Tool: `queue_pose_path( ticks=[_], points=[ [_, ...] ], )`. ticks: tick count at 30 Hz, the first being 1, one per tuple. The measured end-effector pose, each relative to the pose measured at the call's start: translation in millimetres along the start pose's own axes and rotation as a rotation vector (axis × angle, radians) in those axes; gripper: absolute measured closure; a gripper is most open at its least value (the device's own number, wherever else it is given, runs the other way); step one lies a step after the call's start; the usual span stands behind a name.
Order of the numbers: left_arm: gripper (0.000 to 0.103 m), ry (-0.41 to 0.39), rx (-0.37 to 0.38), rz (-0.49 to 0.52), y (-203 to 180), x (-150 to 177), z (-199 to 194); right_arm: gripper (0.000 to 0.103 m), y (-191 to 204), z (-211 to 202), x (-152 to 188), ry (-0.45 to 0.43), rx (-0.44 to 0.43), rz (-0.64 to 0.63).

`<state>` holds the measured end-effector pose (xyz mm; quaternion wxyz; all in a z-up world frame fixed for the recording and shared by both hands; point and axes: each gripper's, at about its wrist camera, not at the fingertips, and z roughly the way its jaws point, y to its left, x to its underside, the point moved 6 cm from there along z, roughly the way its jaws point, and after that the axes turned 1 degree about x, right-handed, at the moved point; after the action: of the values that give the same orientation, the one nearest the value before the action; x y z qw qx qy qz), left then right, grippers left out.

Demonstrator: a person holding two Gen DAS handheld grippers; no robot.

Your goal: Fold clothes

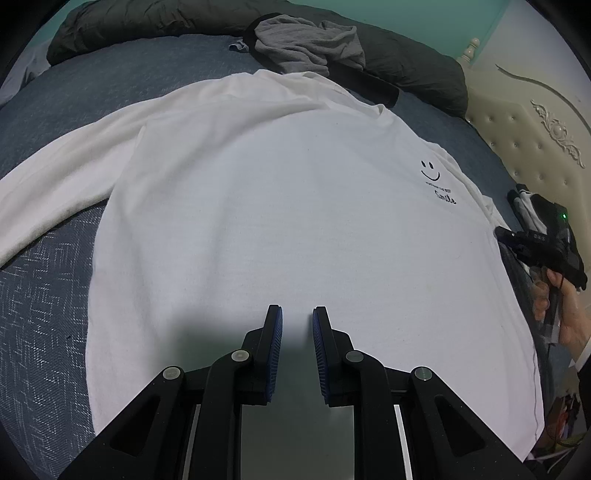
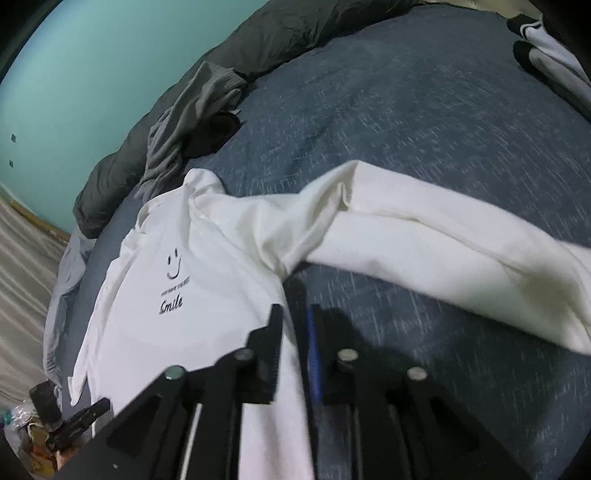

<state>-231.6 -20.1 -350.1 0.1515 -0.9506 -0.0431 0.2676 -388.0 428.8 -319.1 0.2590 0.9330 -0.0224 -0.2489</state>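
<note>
Both fingers of the left gripper [image 1: 297,321] stand a little apart with bare white cloth showing in the gap, hovering over the lower part of the shirt [image 1: 295,221] and holding nothing. On the right gripper [image 2: 293,317] the 2 fingers also sit slightly parted; the side edge of the shirt runs between them near the armpit, but the picture is blurred and I cannot tell whether the pads press on the cloth.

That white long-sleeved shirt lies face up and spread flat on the blue bed cover [image 1: 44,302], its smiley print [image 1: 430,170] showing on the chest. One sleeve [image 2: 461,251] stretches out sideways across the cover, and the other sleeve [image 1: 55,177] does the same on the far side.

By my reading, the folding has hardly begun: the shirt is smoothed out, yet no sleeve is turned in and the body is not doubled over. A crumpled grey garment [image 1: 306,44] near the dark quilt [image 1: 147,22] looks unfolded too, so at least 2 pieces remain.
</note>
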Motion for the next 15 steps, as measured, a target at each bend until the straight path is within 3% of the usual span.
queue_pose_path(
  ticks=[7, 8, 10, 15],
  points=[
    [0.085, 0.0, -0.002, -0.002, -0.6, 0.9, -0.2, 0.087, 0.1, -0.6, 28.4, 0.075, -0.018, -0.045],
    [0.085, 0.0, -0.002, -0.002, -0.9, 0.9, -0.1, 0.093, -0.8, 0.6, 31.2, 0.077, -0.026, -0.042],
    [0.085, 0.001, -0.002, -0.001, -1.8, 1.0, -0.1, 0.1, -0.8, -0.1, 31.9, 0.065, -0.027, -0.043],
    [0.085, 0.001, -0.003, -0.001, -1.5, 0.9, -0.5, 0.101, 0.1, -12.0, 25.0, 0.002, -0.015, -0.055]
  ],
)
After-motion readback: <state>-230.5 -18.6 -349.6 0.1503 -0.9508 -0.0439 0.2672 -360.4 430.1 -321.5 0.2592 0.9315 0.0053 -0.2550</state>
